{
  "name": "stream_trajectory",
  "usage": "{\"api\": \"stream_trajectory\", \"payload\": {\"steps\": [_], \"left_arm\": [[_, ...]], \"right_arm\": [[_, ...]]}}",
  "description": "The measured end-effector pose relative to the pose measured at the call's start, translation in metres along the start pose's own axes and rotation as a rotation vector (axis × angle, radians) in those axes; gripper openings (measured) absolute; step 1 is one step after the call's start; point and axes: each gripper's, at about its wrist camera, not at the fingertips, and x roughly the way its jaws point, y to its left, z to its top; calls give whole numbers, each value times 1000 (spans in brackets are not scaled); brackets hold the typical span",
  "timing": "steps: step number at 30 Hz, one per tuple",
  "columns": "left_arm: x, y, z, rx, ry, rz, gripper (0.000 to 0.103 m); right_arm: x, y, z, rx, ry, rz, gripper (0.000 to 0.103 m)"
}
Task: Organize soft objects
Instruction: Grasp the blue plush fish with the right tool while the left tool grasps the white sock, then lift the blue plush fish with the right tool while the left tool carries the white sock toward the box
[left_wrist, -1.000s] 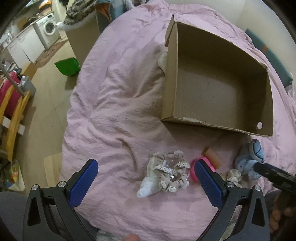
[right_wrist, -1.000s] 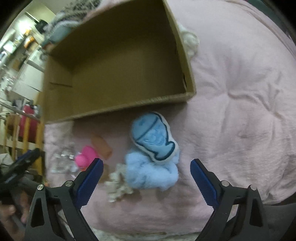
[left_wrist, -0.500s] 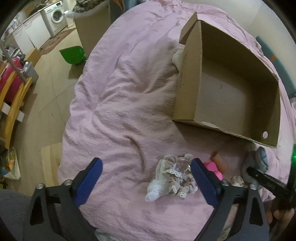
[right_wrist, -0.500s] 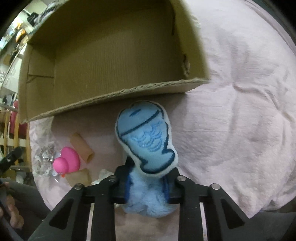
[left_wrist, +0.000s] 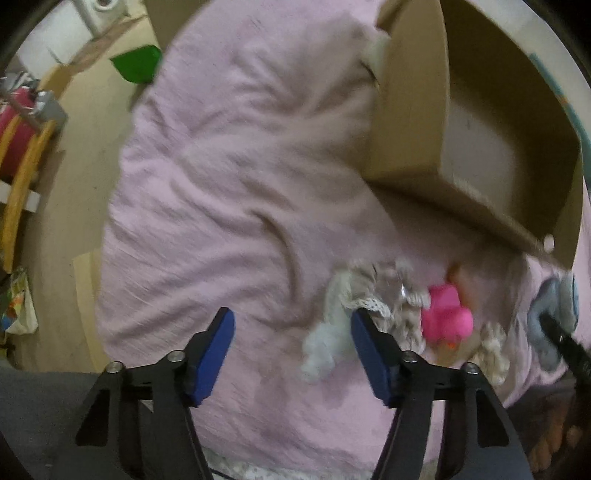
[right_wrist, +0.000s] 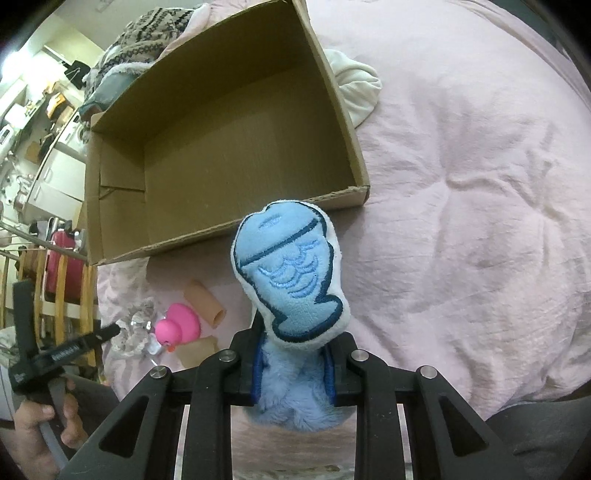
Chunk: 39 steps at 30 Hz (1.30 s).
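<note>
A green dustpan (left_wrist: 137, 67) is seen on the tan floor (left_wrist: 77, 155) at the upper left of the left wrist view, beside the bed. A washing machine (left_wrist: 99, 11) is partly shown at the top edge, blurred. A red and yellow wooden frame (left_wrist: 16, 147) stands along the left edge. In the right wrist view, a patterned knitted garment (right_wrist: 147, 40) is heaped at the upper left, and a white cabinet (right_wrist: 55, 181) is seen at the far left.
</note>
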Motion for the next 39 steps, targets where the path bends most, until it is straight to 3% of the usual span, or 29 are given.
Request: {"api": "stream_trajectory", "payload": {"steps": [6,9,11,18,22,24,27,29,34,39], "left_arm": [[24,-9,-3,7,110,-103,32],[24,-9,-4,6,110,-113,29],[19,-9,-6,4,96,-121,28],[-14,2,-19,13,14,-40,28],[-26,-3,-26,71,-18,-18,28],[-39,-10,-26,99,-77,-63,28],[-33,-17,-22,101,-36,-156,28],[-22,-25,-17,99,-2,-175,28],[-18,-42,-14,165,-48,-87,28],[-15,-22,-4,59,-40,-66,31]], "right_arm": [[-8,-3,-1,-11,-2,10,27],[-7,-5,-4,-8,0,12,27],[-7,-5,-5,-2,2,14,27],[-13,-9,-10,6,4,25,27],[-15,-9,-10,3,2,27,27],[-15,-9,-9,5,1,30,27],[-15,-9,-8,3,-1,31,27],[-15,-10,-7,0,1,28,27],[-15,-6,-10,-2,-2,24,27],[-15,-7,-11,8,1,27,27]]}}
